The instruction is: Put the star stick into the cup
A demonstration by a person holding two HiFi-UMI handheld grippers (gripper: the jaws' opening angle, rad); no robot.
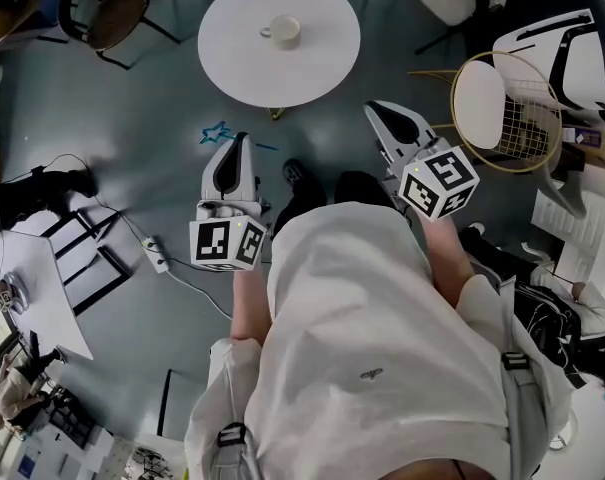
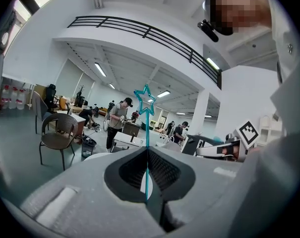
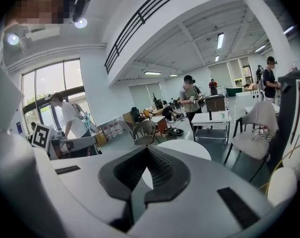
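- White shirt (image 1: 382, 348) fills the bottom of the head view and hides the person's legs.
- In the left gripper view, the left gripper (image 2: 148, 151) is squeezed tight on the thin blue star stick (image 2: 147, 133). The stick stands straight up with the star on top.
- The head view shows only the blue star past the jaw tips. The stick itself is too thin to see there.
- The right gripper (image 3: 146, 148) is closed, with nothing in it.
- Both grippers are over grey floor, short of the round table (image 1: 232, 58).
- A wire chair (image 1: 527, 118) sits near the right gripper.
- The cup (image 1: 283, 32) stands near the table's middle, with bare top all around it.
- Neither gripper view shows the cup.
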